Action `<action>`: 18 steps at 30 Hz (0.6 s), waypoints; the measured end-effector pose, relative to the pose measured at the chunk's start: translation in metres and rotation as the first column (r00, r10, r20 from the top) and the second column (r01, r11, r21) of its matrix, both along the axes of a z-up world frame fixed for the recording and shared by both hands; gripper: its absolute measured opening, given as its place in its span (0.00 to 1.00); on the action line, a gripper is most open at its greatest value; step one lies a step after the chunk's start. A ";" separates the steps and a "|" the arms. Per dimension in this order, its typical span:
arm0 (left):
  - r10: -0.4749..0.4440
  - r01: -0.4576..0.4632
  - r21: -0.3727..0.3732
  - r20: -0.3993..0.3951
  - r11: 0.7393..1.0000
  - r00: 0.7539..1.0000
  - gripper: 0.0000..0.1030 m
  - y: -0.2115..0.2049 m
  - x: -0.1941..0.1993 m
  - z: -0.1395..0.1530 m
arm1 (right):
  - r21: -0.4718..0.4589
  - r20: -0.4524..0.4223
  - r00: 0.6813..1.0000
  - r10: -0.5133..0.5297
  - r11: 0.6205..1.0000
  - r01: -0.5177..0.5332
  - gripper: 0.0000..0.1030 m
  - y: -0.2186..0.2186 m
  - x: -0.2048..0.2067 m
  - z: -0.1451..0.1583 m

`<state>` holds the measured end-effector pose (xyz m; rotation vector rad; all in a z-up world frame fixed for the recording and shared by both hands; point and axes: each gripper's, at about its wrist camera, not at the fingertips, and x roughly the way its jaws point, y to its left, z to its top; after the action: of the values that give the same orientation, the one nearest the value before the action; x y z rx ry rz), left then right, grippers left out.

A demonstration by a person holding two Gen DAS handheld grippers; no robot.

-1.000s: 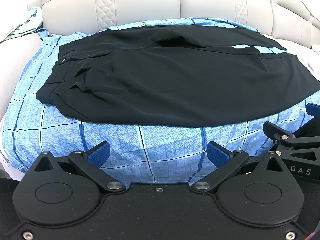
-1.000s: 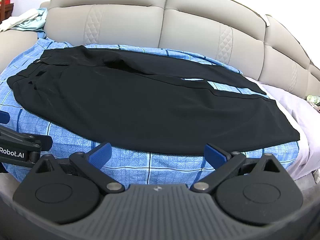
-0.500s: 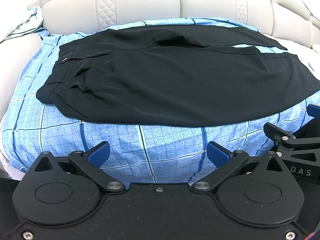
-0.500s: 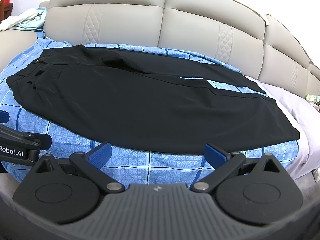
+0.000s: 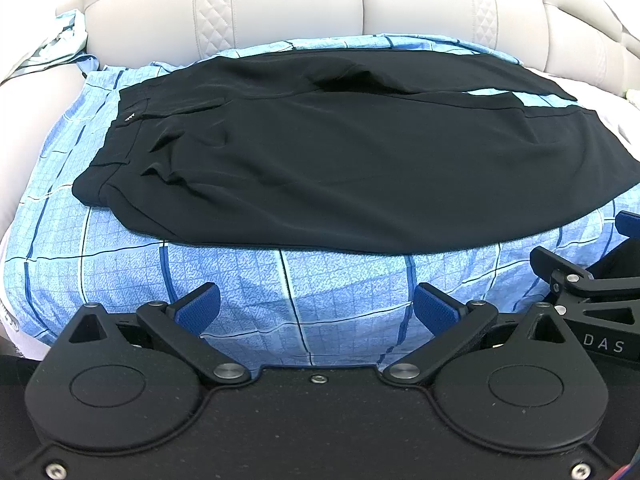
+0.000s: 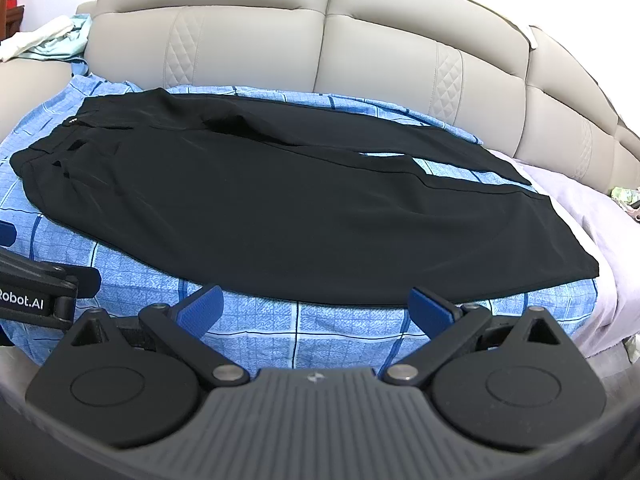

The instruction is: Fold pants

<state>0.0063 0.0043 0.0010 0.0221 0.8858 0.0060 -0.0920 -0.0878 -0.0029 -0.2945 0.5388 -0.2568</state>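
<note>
Blue sheet (image 5: 224, 280): pants (image 5: 360, 160) beyond left claw (image 5: 316, 308).

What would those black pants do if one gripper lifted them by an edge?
The black pants would probably droop limply: they lie flat with soft wrinkles near the waistband. Their smooth, faintly shiny cloth may slip on the blue checked sheet.

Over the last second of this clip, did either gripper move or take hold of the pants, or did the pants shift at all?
No visible change. The left gripper and right gripper stay open and empty, short of the near edge of the black pants. The pants lie spread flat, unfolded, on the blue checked sheet exactly as before, waistband to the left.
</note>
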 end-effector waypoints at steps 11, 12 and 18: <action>0.003 -0.003 -0.023 0.004 1.000 1.000 1.00 0.015 0.017 -0.001 | -0.007 0.008 1.000 -0.017 1.000 0.017 1.00 -0.001 0.012 -0.002; 0.008 -0.008 -0.025 0.011 1.000 1.000 1.00 0.020 0.022 -0.001 | -0.001 0.011 1.000 -0.019 1.000 0.019 1.00 -0.004 0.017 -0.001; 0.124 -0.123 -0.030 0.047 0.992 0.991 0.98 0.069 0.056 -0.002 | 0.083 0.044 0.999 -0.025 0.996 0.021 1.00 -0.016 0.057 0.006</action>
<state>0.0621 0.0729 -0.0005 -0.0578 0.8373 0.1098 -0.0347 -0.1035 0.0030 -0.2024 0.5068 -0.2621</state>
